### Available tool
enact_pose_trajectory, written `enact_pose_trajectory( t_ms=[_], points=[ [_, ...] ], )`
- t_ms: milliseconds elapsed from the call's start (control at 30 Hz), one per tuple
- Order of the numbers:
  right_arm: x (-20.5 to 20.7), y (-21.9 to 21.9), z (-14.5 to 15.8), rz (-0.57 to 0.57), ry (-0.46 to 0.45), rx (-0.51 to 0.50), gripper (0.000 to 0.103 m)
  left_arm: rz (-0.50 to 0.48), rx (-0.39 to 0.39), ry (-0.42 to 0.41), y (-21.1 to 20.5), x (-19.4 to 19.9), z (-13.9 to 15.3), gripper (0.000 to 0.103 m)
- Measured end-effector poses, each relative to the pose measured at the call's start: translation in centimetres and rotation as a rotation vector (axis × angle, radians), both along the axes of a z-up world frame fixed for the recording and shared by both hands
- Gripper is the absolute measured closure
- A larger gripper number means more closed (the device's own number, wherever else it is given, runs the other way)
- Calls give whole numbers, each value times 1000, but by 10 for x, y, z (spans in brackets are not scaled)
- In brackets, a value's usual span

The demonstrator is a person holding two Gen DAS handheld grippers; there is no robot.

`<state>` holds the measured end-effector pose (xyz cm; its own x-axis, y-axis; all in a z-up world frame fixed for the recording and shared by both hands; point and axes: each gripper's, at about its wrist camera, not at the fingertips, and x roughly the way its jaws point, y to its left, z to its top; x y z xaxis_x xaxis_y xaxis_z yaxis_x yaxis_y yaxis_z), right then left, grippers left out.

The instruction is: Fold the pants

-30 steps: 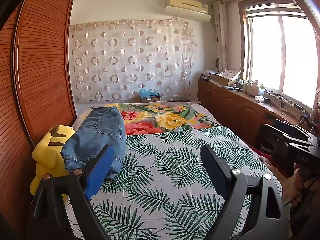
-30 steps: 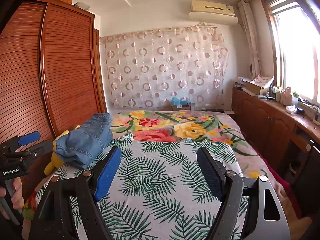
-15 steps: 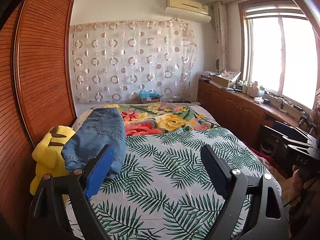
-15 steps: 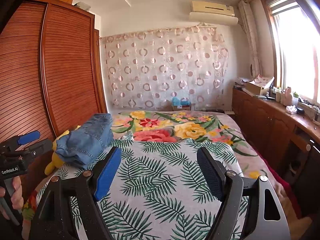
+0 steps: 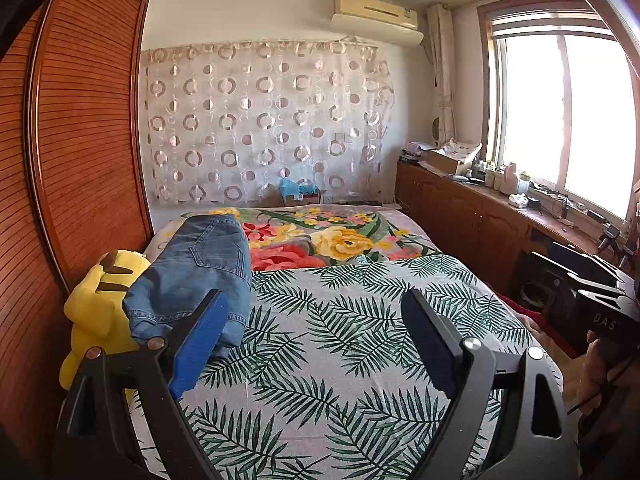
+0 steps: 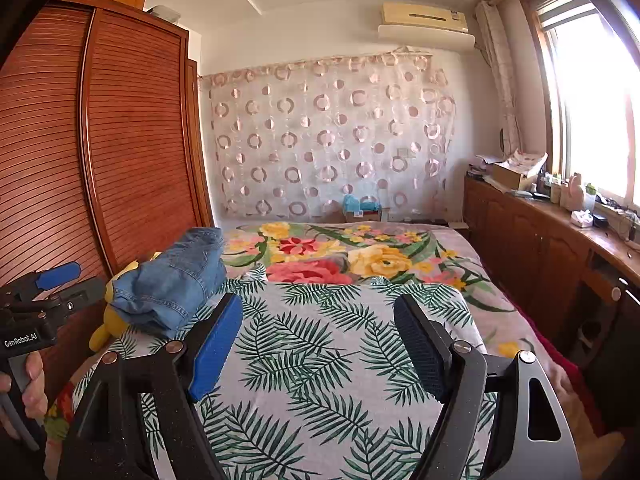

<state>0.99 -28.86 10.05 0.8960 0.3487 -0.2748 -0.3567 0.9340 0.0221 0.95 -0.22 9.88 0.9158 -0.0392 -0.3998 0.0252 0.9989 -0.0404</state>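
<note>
Two grippers spread wide, gripping nothing: left gripper (image 5: pixel 314 334), right gripper (image 6: pixel 318 336), both above leaf-print bedspread (image 5: pixel 340 360). Jeans (image 5: pixel 196 276) bunched at bed's left side, partly lying on yellow plush toy (image 5: pixel 94 308). Risks: pinching only top denim layer, so pants lift in clump; dragging toy along; bedspread snagged.

Faded blue denim pants (image 5: pixel 196 268) lie on a bed (image 5: pixel 340 340) covered in a pale grey sheet with dark green palm fronds; beyond it, a spread of red, yellow and pink flowers. A bright yellow plush toy (image 5: pixel 96 312) has black stripes. The curtain (image 5: pixel 264 128) is cream with brownish rings. The wardrobe (image 5: pixel 80 140) is reddish-brown slatted wood.
</note>
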Motion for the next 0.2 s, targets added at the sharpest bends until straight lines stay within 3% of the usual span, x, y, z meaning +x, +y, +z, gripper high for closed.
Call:
enact_pose_trajectory(
  t_ms=[200],
  points=[
    [0,0,0,-5,-1,-1,23,-1,-1,0,0,0,0,14]
  ],
)
